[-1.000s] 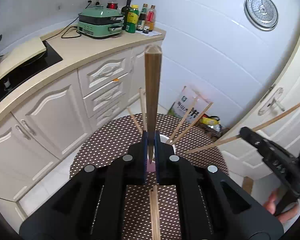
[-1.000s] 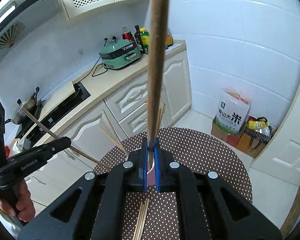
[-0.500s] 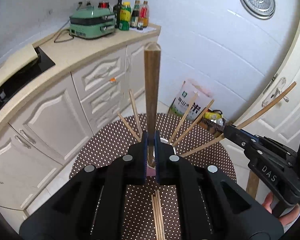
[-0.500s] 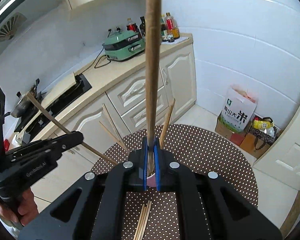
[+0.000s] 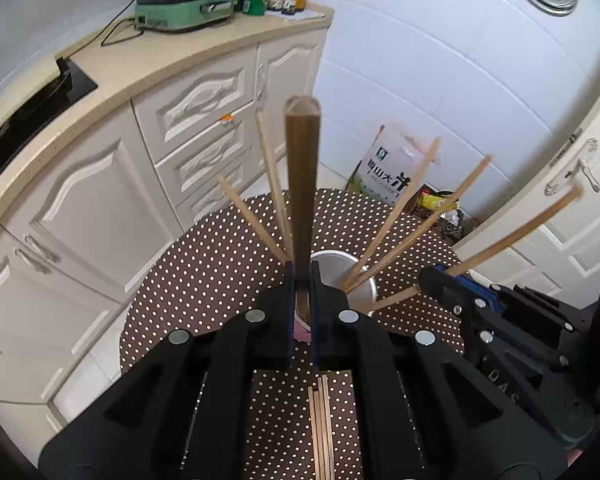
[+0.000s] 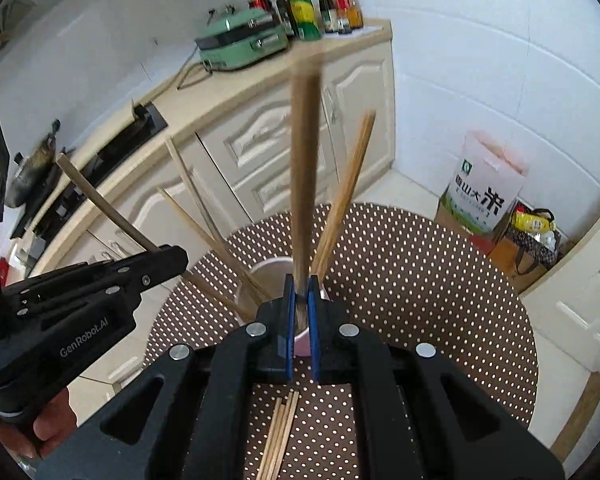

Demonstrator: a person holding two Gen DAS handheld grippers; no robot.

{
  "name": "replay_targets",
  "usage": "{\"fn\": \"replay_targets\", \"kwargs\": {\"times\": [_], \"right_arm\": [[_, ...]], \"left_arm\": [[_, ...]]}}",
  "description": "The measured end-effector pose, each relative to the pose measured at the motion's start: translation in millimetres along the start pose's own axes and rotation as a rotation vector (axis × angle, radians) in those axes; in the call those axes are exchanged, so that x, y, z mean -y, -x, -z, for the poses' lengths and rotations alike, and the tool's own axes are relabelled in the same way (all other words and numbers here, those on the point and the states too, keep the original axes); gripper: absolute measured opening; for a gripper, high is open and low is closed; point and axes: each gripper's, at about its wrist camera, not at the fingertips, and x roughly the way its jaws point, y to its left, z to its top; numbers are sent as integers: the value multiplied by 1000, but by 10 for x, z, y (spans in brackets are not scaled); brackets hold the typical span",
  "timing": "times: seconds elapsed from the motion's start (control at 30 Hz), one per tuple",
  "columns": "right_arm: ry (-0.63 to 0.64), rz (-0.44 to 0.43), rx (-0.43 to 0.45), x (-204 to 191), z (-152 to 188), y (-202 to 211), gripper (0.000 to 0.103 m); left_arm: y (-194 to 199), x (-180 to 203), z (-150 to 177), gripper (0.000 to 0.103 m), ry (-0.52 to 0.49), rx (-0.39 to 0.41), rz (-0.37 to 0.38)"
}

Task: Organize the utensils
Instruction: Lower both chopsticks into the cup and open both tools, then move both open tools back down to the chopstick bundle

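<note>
My left gripper (image 5: 301, 280) is shut on a brown chopstick (image 5: 303, 184) that stands up from its jaws, right over a white cup (image 5: 342, 268) holding several chopsticks (image 5: 404, 220). My right gripper (image 6: 301, 292) is shut on another chopstick (image 6: 305, 168), also just above the cup (image 6: 260, 280). In the left wrist view the right gripper (image 5: 436, 276) comes in from the right with its chopstick (image 5: 512, 236) slanting up. In the right wrist view the left gripper (image 6: 172, 260) comes in from the left. Loose chopsticks (image 5: 320, 424) lie on the dotted table (image 5: 204, 276) near me.
The round brown polka-dot table (image 6: 420, 280) stands in a kitchen corner. Cream cabinets (image 5: 112, 200) and a counter with a green appliance (image 5: 184, 0) and bottles are behind it. A rice bag (image 6: 484, 188) sits on the floor by the white wall.
Both grippers have come down and forward toward the cup, each still gripping its chopstick. The cup and table look larger and closer, and the two grippers have drawn nearer each other.
</note>
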Motion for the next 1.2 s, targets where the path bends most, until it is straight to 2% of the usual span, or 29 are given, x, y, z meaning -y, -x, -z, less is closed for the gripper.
{"fn": "replay_targets", "kwargs": {"times": [0.2,0.47,0.57,0.6,0.63,0.7,0.73,0.8,0.9,1.2], "right_arm": [[-20,-3,-50,64,26,-215,5],[-57,-15,-98,126,48,-394,8],[-70,-30,-124,139,86,-423,8],[-76,-34,-129,148,96,-421,12],[-86,-41,-130,165,108,-411,14],[-94,-41,-125,182,129,-385,37],[-94,-35,-123,193,141,-367,41],[-95,-26,-116,210,170,-324,50],[-111,-22,-125,257,214,-286,56],[-154,-2,-139,388,369,-190,60]], "left_arm": [[-206,-87,80,7,54,-32,6],[-256,-59,142,9,31,16,-22],[-321,-87,138,12,36,-8,-45],[-338,-92,154,14,31,-16,-45],[-348,-97,165,19,27,-22,-46],[-366,-106,211,42,16,-35,-45],[-353,-108,228,56,16,-30,-48],[-312,-112,274,56,7,-3,-61],[-318,-110,313,56,-8,-14,-77],[-268,-140,451,56,-21,-26,-81]]}}
